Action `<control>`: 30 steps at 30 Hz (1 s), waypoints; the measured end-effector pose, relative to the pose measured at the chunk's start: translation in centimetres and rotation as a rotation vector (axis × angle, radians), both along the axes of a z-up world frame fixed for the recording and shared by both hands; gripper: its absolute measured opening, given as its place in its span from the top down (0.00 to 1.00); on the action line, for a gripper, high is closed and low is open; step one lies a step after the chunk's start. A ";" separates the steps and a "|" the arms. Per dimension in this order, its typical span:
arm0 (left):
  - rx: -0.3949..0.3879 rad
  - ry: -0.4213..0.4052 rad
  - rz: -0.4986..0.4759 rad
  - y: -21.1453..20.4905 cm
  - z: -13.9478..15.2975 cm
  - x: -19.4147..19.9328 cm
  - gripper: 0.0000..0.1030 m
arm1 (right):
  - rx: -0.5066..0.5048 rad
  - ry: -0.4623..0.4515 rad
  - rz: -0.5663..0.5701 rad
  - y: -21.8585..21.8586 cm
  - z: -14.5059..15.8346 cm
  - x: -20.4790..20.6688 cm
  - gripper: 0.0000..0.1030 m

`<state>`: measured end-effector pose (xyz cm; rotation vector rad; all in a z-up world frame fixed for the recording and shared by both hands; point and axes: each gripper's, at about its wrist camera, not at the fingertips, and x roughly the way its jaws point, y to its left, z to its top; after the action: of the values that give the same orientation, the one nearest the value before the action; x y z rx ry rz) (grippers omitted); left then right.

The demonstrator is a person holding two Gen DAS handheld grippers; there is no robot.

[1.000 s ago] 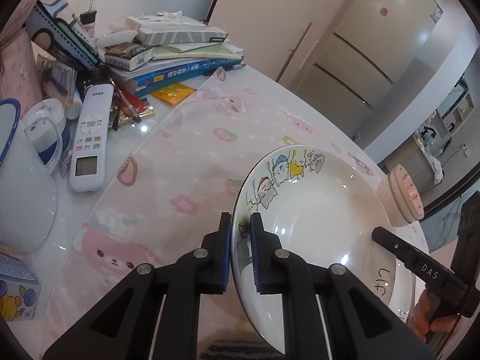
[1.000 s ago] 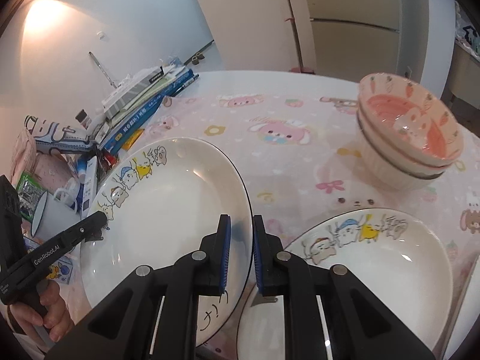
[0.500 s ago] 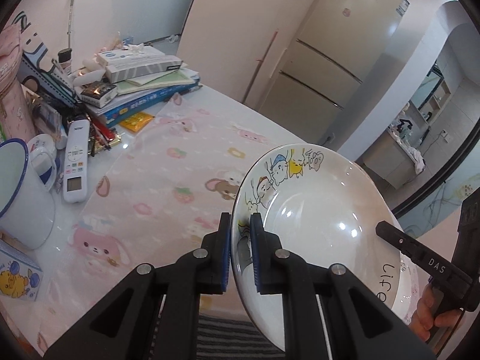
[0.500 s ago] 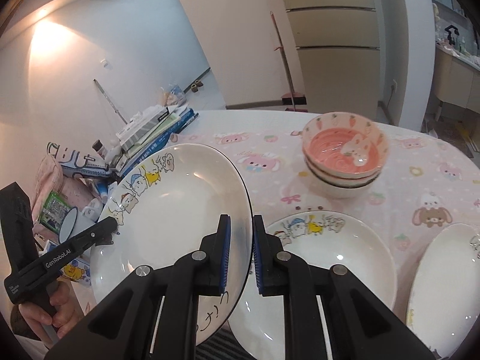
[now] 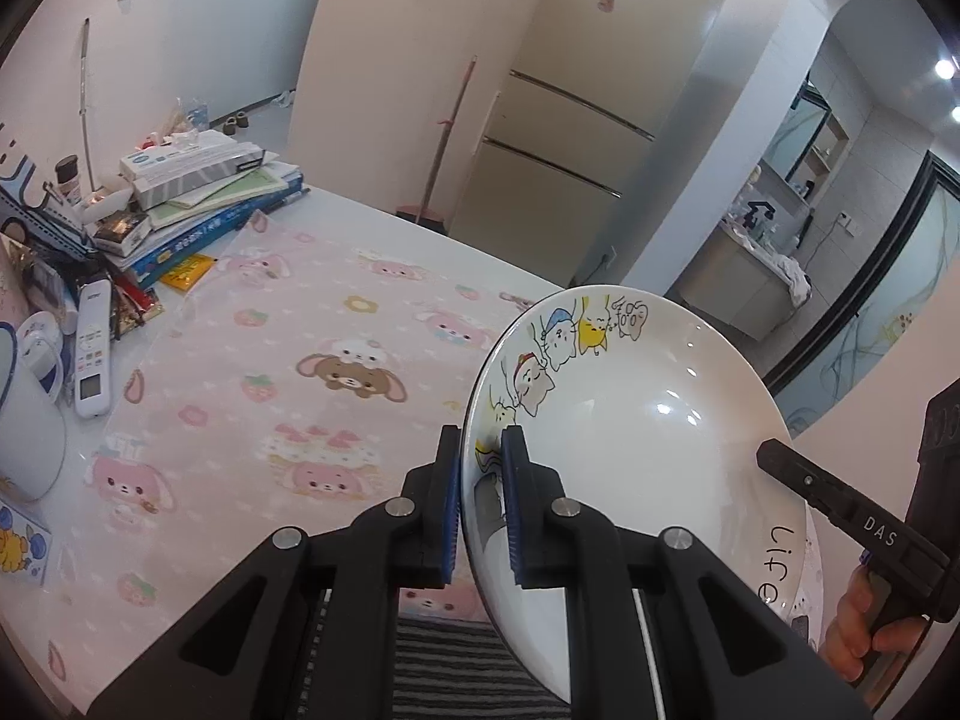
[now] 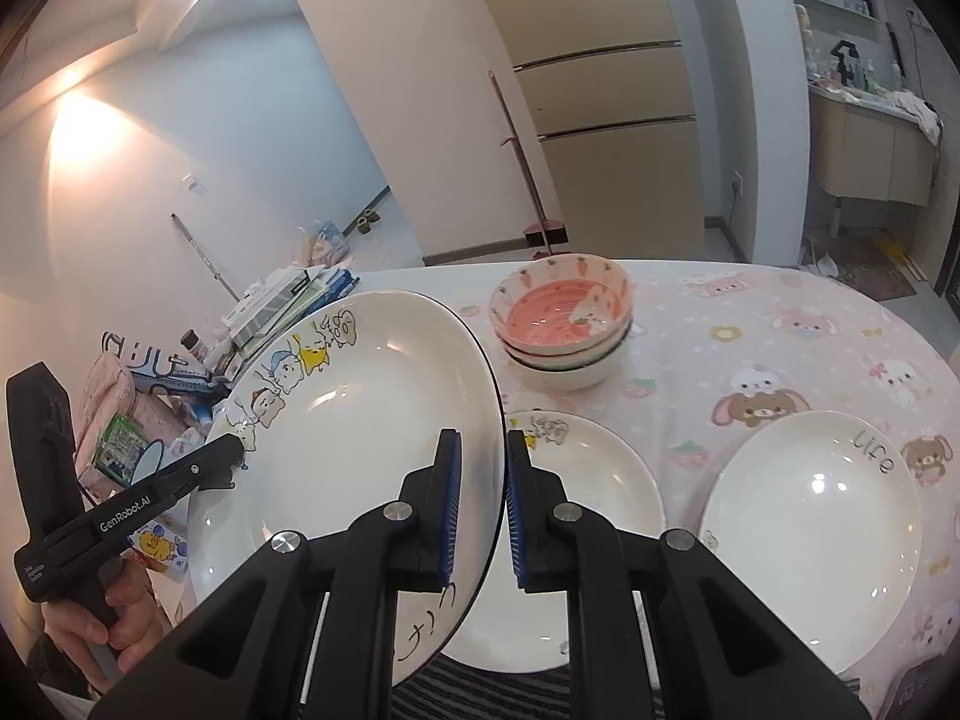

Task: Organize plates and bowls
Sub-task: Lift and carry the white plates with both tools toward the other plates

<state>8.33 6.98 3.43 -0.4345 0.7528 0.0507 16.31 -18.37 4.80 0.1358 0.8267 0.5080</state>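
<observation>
At the far left of the table (image 5: 384, 228) sit a stack of books (image 5: 198, 204), a remote (image 5: 93, 354) and a white mug (image 5: 24, 426). A pink cloth (image 5: 288, 360) with bunnies covers the rest. The left gripper (image 5: 482, 501) pinches the left rim of a big white plate (image 5: 630, 420) with little cartoon animals on it. The right gripper (image 6: 483, 507) pinches the other rim of the same plate. The plate is up in the air, tipped, above the near edge. Under it a second plate (image 6: 588, 468) lies on the cloth. Behind that is a stack of pink bowls (image 6: 564, 324). A third plate (image 6: 810, 510) lies at the right.
</observation>
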 end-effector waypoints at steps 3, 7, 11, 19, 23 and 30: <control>-0.002 0.016 -0.020 -1.1 -0.6 0.5 0.90 | 0.004 0.009 -0.019 -1.4 -0.6 0.0 0.85; 0.010 0.040 -0.039 -2.4 -1.5 1.1 0.90 | 0.004 0.031 -0.038 -2.6 -1.9 0.2 0.85; 0.025 0.068 -0.053 -3.2 -2.5 1.8 0.90 | 0.005 0.059 -0.051 -3.2 -3.4 0.7 0.85; 0.046 0.114 -0.057 -3.3 -4.9 3.0 0.90 | -0.001 0.123 -0.059 -3.1 -6.7 1.9 0.85; 0.074 0.149 -0.048 -3.2 -6.4 3.7 0.88 | -0.012 0.155 -0.051 -2.5 -8.2 2.4 0.85; 0.082 0.157 -0.041 -2.4 -7.5 4.0 0.88 | -0.067 0.181 -0.036 -1.3 -10.2 2.9 0.85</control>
<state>12.28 4.61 -4.11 -0.3392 0.9104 0.0780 19.18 -19.62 -5.43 0.1360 1.0153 0.4373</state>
